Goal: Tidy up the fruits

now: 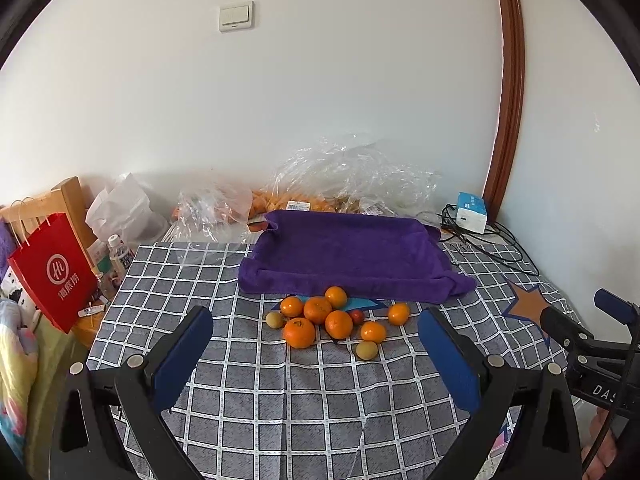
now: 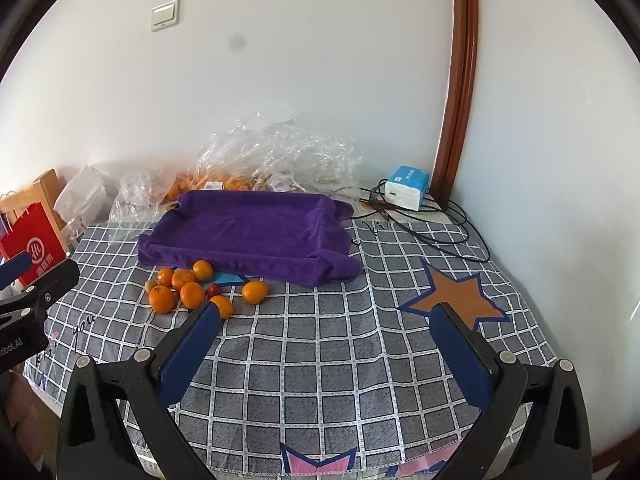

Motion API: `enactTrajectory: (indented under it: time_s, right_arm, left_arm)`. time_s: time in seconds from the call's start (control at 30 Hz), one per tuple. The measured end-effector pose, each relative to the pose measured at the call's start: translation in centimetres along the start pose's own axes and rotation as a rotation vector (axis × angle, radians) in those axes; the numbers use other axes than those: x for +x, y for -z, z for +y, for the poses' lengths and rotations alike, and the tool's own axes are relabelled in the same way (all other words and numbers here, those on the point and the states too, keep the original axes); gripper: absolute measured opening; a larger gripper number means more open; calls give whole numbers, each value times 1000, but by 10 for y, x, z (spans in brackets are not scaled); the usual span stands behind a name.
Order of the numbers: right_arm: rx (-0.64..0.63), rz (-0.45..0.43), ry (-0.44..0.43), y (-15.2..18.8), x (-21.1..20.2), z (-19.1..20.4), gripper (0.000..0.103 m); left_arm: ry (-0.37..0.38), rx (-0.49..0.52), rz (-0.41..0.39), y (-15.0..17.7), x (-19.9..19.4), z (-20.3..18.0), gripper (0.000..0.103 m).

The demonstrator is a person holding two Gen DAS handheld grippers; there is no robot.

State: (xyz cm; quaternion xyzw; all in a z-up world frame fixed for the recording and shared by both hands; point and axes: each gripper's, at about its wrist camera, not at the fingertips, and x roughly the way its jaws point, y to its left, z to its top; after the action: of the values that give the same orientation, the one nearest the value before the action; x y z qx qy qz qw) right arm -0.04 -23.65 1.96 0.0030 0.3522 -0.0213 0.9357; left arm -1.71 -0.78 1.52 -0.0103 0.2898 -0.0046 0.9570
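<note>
Near the desk's (image 1: pixel 280 400) middle, the round, firm orange mandarins (image 1: pixel 299 333) awaited you; both tongs (image 1: pixel 316 364) (image 2: pixel 324 356) gaped wide, empty; grip gently across the middle.

left hand-held gripper (image 1: pixel 316 324) and right hand-held gripper (image 2: pixel 326 320) both gape wide, holding nothing.

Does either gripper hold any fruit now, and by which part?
Nothing is held. The left gripper and right gripper are open; the fruits lie on the table.

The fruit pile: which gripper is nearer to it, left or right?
Left. The left gripper is open and faces the fruit pile straight ahead. The right gripper is also open but sits off to the pile's right.
</note>
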Motion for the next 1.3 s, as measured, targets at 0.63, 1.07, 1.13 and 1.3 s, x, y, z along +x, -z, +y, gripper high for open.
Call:
enactTrajectory:
  time_s: [0.63,1.07,1.13,1.3]
  right_arm:
    - [0,-14,-4,-2,-9,5,103]
    - [-6,-14,0,-1,-8,5,103]
    - [-6,-14,-2,-1,-8,6,103]
    - [-14,-14,-4,-1,-8,8,103]
  left_arm:
    - [3,-16,-3,0,-3,6,103]
    - [8,-32,-6,0,-5,9,103]
    - [8,-30,-7,-1,-6,10,103]
    - [8,-32,-8,-1,-6,10,103]
